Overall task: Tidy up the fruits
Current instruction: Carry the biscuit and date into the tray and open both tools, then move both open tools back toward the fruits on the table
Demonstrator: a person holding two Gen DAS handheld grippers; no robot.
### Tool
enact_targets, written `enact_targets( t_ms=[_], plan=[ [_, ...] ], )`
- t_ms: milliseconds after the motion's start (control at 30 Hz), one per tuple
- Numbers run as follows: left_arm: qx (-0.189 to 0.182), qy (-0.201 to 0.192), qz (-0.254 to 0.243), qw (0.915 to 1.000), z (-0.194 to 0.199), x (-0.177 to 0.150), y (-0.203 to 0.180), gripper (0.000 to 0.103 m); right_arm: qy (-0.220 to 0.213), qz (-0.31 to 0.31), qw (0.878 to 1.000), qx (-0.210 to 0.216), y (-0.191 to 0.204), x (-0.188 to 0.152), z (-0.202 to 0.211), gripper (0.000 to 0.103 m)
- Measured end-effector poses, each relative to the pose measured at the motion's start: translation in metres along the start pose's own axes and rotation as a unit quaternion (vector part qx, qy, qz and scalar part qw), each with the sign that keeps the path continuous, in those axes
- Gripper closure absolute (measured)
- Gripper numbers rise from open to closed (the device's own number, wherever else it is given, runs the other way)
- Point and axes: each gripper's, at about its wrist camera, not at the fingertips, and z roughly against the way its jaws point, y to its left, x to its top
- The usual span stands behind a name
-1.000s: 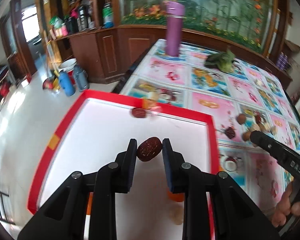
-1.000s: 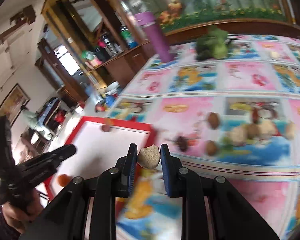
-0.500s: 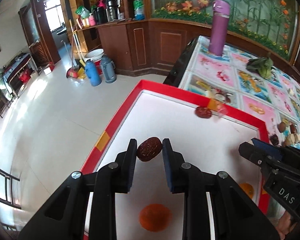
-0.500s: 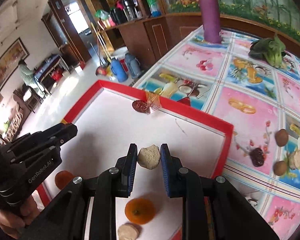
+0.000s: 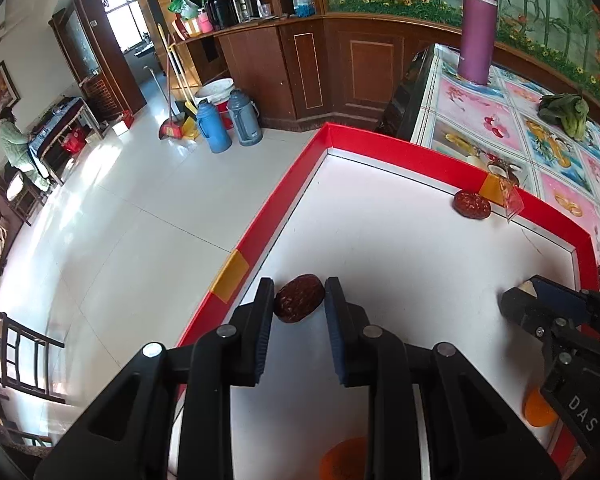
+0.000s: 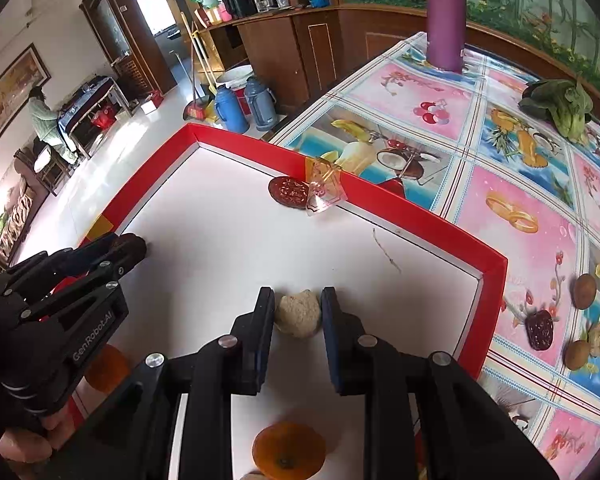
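Date: a dark red, wrinkled date [image 5: 299, 298] sat between the left gripper's [image 5: 299, 300] two fingers, clamped by its ends, long axis across the gap and tilted up to the right.
Date's place: it was held over the tray's [image 5: 256, 236] white floor, close to the left red wall and just right of a yellow tape patch on that wall.
Pale fruit: a beige, rough, lumpy piece [image 6: 299, 314] was pinched between the right gripper's [image 6: 298, 312] fingers, filling the gap between them.
Pale fruit's place: it hung over the tray's right half, nearer the right wall than the left.
Key relation: each fruit lay straight ahead in its own fingers with bare white floor below, so setting down seemed to need only a drop and a release; whether either fruit touched the floor could not be told.
Nearer hand: the left gripper was nearer the left wall, the right gripper nearer the loose fruits [image 6: 580, 320] on the patterned cloth beyond the right wall.
Already in tray: a second date [image 5: 472, 205] lay at the far wall beside a clear plastic scrap [image 6: 324, 192]; orange pieces [image 6: 288, 450] lay at the near side.
Farther out: a purple flask [image 5: 478, 20] and a leafy green [image 6: 560, 108] stood on the far part of the table.
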Motion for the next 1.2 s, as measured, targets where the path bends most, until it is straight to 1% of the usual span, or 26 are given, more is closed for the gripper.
enact_targets(
  t_ms=[100, 167, 200, 267, 300, 467, 667, 933, 1067, 1200],
  plan=[
    [0.009, 0.002, -0.009, 0.9999, 0.0, 0.001, -0.003, 0.075, 0.001, -0.001, 1.0, 0.004, -0.002, 0.0, 0.002, 0.08],
    [0.005, 0.003, -0.01, 0.9999, 0.003, -0.001, -0.003, 0.075, -0.013, -0.004, 1.0, 0.012, -0.005, -0.002, 0.01, 0.079],
    [0.005, -0.002, -0.01, 0.9999, 0.006, -0.001, -0.003, 0.075, -0.024, -0.004, 1.0, 0.018, -0.007, -0.003, 0.016, 0.077],
    [0.009, -0.02, -0.012, 0.9997, 0.016, -0.002, -0.004, 0.074, -0.045, -0.005, 0.999, 0.026, -0.011, -0.005, 0.029, 0.072],
    [0.006, -0.027, -0.011, 0.9996, 0.022, -0.001, -0.004, 0.073, -0.056, -0.006, 0.998, 0.029, -0.012, -0.005, 0.036, 0.071],
    [-0.002, -0.087, -0.008, 0.9962, 0.064, -0.001, -0.002, 0.065, -0.095, 0.001, 0.995, 0.024, -0.012, -0.005, 0.065, 0.071],
    [-0.019, -0.134, -0.009, 0.9908, 0.106, -0.003, -0.004, 0.064, -0.12, -0.009, 0.992, 0.024, -0.017, -0.006, 0.088, 0.071],
    [-0.036, -0.171, -0.017, 0.9845, 0.147, -0.01, -0.01, 0.063, -0.14, -0.016, 0.99, 0.018, -0.021, -0.013, 0.111, 0.07],
    [-0.041, -0.182, -0.021, 0.9823, 0.158, -0.013, -0.015, 0.063, -0.148, -0.023, 0.989, 0.018, -0.026, -0.016, 0.12, 0.07],
    [-0.045, -0.183, -0.029, 0.9816, 0.163, -0.015, -0.022, 0.062, -0.163, -0.042, 0.986, 0.006, -0.044, -0.022, 0.132, 0.07]
  ],
)
